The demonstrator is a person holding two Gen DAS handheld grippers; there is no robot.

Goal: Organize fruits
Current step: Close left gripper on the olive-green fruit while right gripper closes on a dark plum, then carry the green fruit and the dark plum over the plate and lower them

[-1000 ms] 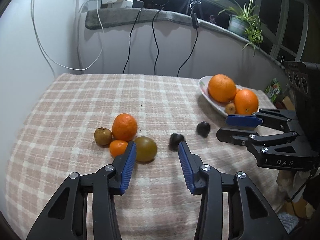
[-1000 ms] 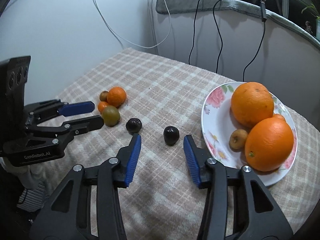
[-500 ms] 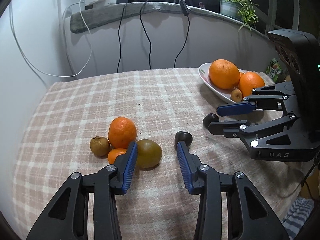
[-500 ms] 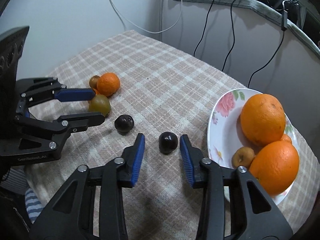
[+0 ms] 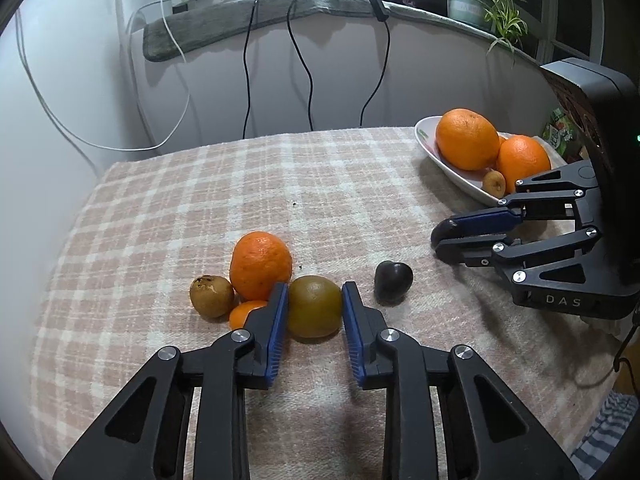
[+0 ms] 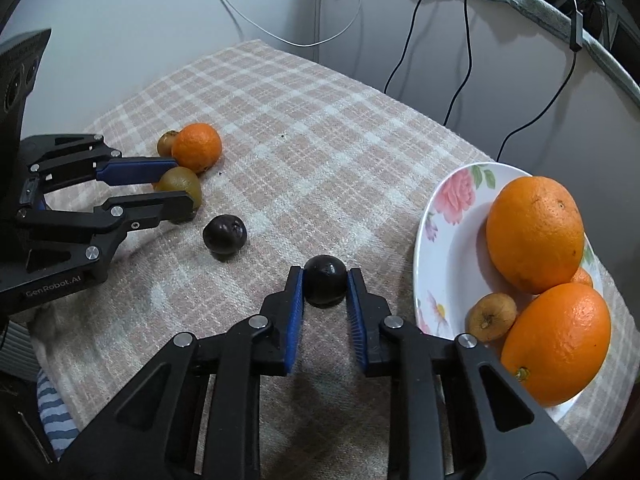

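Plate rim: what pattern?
Pink flowers with green leaves on the white ceramic plate; clearest in the right wrist view.

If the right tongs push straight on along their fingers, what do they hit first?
The right tongs are already shut on the dark round fruit, so that fruit goes first; the jaws point down at the checked tablecloth, which looks bare just beyond it. Depth is uncertain.

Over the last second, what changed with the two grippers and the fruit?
Both grippers came forward with jaws narrowing. The left gripper is closing around the green-brown fruit, which earlier lay ahead of its left finger. The right gripper has shut on a dark plum. The other dark plum, the loose orange cluster and the plate of fruit stayed put.
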